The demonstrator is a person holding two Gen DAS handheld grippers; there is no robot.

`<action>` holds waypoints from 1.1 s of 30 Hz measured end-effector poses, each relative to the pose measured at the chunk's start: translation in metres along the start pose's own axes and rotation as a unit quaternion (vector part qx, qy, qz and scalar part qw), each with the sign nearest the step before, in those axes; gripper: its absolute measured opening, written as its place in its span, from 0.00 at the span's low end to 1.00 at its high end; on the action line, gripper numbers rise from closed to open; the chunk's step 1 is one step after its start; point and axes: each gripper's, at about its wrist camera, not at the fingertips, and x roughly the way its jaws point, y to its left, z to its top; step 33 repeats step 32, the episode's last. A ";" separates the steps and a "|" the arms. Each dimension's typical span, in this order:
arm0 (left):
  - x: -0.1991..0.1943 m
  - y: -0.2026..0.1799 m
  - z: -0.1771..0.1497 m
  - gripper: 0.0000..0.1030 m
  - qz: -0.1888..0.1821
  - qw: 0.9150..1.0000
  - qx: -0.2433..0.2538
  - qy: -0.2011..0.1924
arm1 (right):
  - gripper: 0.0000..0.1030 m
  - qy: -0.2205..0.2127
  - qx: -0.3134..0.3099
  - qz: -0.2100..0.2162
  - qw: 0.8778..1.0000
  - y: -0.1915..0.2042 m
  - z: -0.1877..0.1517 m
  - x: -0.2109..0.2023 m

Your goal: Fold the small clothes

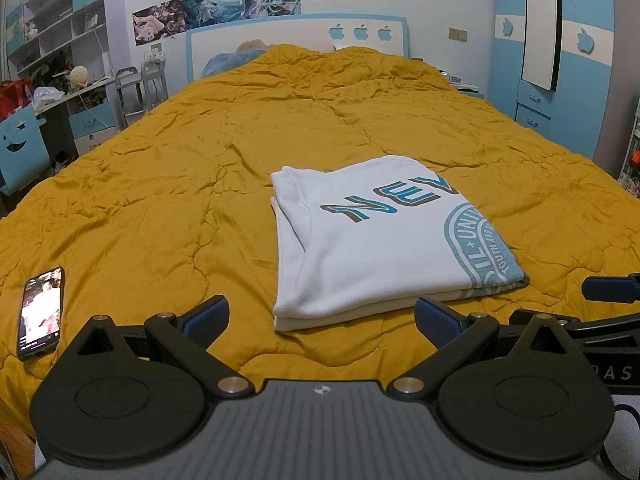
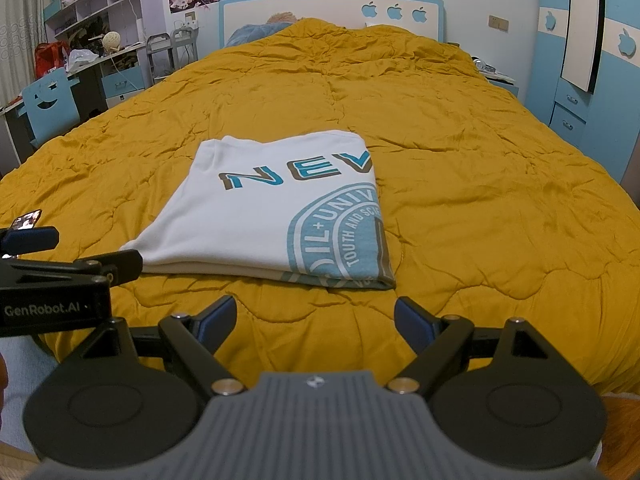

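Nearest the left wrist lens, the left gripper (image 1: 322, 322) stands wide open and empty, its blue pads flanking the near edge of the folded white cotton T-shirt with teal lettering (image 1: 372, 248), which lies on the mustard quilted bedspread (image 1: 160, 184) just ahead and slightly right, long axis running away from the gripper. From the right wrist, the right gripper (image 2: 316, 322) is equally spread and empty, the T-shirt ahead and slightly left; I judge both about equally near.

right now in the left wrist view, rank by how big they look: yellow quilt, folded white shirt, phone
1. yellow quilt
2. folded white shirt
3. phone, smallest, though it lies nearer the camera than the shirt
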 end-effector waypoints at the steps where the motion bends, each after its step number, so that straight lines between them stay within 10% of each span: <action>1: 0.000 0.000 0.000 1.00 0.000 1.000 0.000 0.000 | 0.79 0.000 0.000 0.000 1.000 0.000 0.000 0.000; 33: -0.006 -0.005 0.000 1.00 0.003 1.000 0.003 -0.011 | 0.79 -0.001 -0.004 -0.001 1.000 -0.001 -0.004 0.003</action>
